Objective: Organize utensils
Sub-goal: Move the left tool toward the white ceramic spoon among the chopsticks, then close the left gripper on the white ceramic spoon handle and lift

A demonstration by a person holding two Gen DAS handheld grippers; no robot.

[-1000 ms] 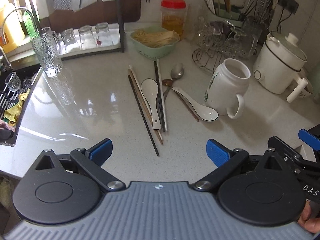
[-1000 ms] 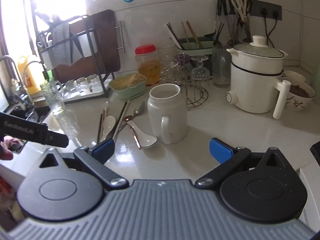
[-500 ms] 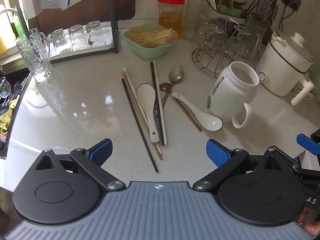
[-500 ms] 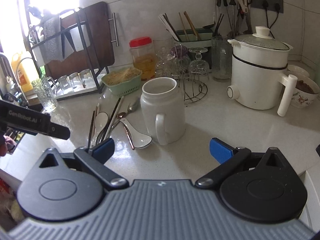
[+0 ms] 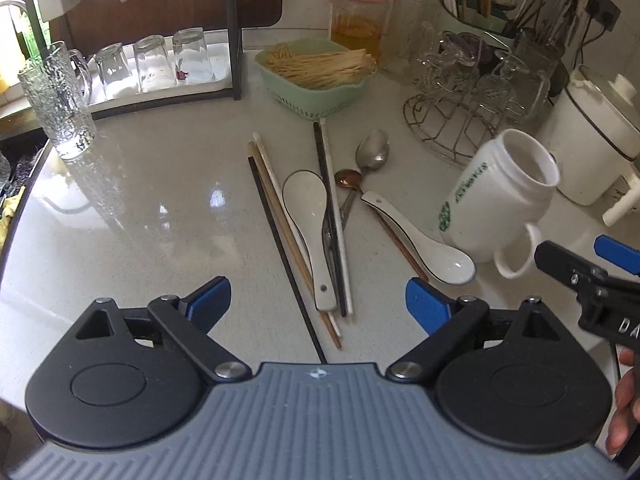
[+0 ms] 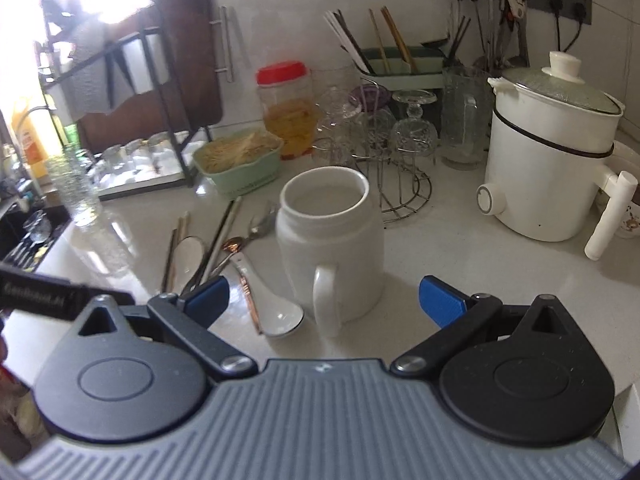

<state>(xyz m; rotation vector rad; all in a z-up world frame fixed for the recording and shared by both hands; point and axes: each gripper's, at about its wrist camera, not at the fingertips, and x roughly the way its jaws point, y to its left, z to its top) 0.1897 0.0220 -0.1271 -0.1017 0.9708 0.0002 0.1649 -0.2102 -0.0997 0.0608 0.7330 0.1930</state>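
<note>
Several chopsticks [image 5: 280,216], two white ceramic spoons [image 5: 308,216] [image 5: 424,240] and two metal spoons [image 5: 372,152] lie loose on the grey counter [image 5: 140,208]. A white mug [image 5: 500,200] stands right of them. My left gripper [image 5: 318,300] is open and empty, just above the near ends of the chopsticks. My right gripper [image 6: 324,296] is open and empty, facing the mug's handle [image 6: 326,300]; the mug [image 6: 332,248] is upright with a ceramic spoon [image 6: 276,308] at its left.
A green basket of sticks [image 5: 316,76], a red-lidded jar [image 5: 360,16], a wire rack of glasses [image 5: 476,92] and a white cooker [image 6: 552,160] stand behind. A glass mug [image 5: 56,96] and a dish rack [image 5: 152,64] are at the left, by the sink edge.
Both grippers have moved forward: the left closer over the utensils, the right closer to the mug. Both stay open.
</note>
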